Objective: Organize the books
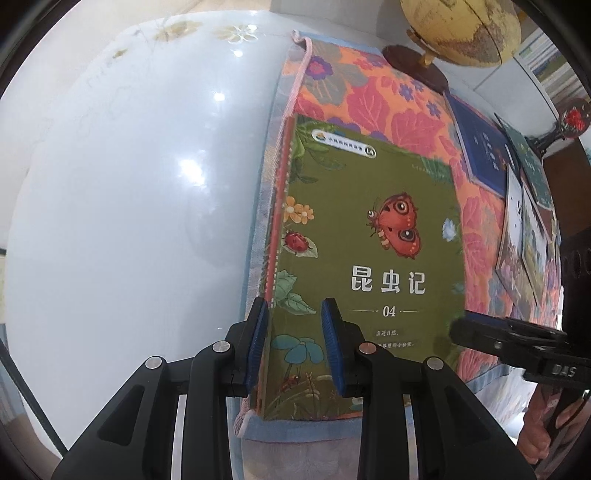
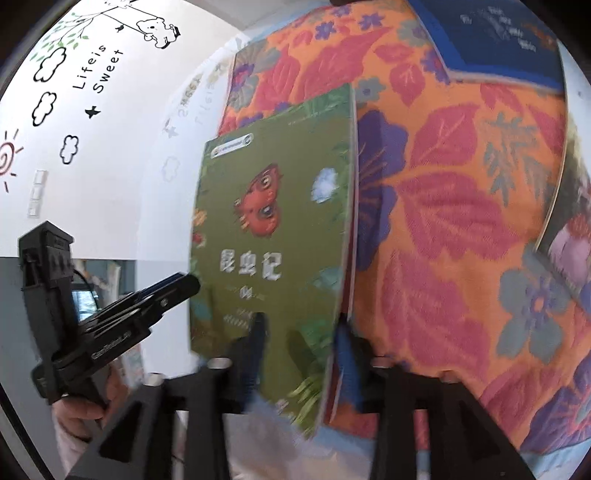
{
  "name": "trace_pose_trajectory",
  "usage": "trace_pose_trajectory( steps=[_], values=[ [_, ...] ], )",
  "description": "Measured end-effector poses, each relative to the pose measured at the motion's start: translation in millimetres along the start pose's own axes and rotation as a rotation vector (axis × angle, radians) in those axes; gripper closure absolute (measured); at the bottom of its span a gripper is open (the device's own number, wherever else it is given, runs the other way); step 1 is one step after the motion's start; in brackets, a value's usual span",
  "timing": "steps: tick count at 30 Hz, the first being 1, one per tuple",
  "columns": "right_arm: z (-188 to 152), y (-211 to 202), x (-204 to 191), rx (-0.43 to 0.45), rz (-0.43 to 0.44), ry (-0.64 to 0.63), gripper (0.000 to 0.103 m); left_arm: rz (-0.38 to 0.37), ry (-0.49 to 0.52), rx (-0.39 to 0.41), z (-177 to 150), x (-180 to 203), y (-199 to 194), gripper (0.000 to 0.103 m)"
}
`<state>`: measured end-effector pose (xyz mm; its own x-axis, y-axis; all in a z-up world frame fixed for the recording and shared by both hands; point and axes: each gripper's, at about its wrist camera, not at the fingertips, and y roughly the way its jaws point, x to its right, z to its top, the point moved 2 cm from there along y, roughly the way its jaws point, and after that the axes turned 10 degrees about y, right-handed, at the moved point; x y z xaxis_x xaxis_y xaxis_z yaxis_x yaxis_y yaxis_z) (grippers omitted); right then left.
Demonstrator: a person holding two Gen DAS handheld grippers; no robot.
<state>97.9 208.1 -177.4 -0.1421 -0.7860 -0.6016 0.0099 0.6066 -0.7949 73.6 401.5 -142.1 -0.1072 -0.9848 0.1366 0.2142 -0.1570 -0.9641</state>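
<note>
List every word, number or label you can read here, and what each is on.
"昆虫记": green book cover, title.
"04": same cover, under the title.
"Life is Sweet": wall decal.
"DAS": right gripper body.
Too small or blurred: the book's top badge, its bottom text lines, the blue book cover, the raised lettering on the left gripper.

Ahead of our left claw, a floral mat (image 1: 369,96) in orange and pink covers the glossy white table (image 1: 129,184). Far ahead, to its right, we see a yellow globe (image 1: 461,29) on a dark wooden base. Left of our right claw, a wall (image 2: 110,147) bears cloud doodles.
</note>
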Motion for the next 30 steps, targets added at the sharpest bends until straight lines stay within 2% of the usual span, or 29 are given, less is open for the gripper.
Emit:
trace_pose_trajectory(
  steps=[4, 7, 11, 15, 19, 23, 30],
  values=[
    [-1, -24, 3, 0.042, -0.009, -0.006, 0.051, 0.006, -0.012, 0.045, 2, 4, -17, 0.076],
    [-1, -48, 5, 0.08, 0.007, -0.027, 0.051, -0.017, 0.012, 0.091, 7, 19, -29, 0.075],
    [-5, -87, 15, 0.133, 0.038, -0.046, 0.049, -0.03, 0.05, 0.108, 17, 52, -34, 0.073],
    [-11, -126, 35, 0.202, -0.021, -0.076, 0.049, -0.041, 0.116, 0.107, 24, 97, -30, 0.073],
    [-14, -163, 73, 0.258, -0.053, -0.039, 0.049, -0.053, 0.178, 0.096, 33, 142, -25, 0.073],
    [-11, -195, 122, 0.292, -0.062, 0.05, 0.049, -0.073, 0.238, 0.079, 50, 192, -15, 0.073],
    [-3, -252, 201, 0.361, -0.062, 0.16, 0.049, -0.112, 0.267, 0.064, 80, 270, 2, 0.073]
  ],
)
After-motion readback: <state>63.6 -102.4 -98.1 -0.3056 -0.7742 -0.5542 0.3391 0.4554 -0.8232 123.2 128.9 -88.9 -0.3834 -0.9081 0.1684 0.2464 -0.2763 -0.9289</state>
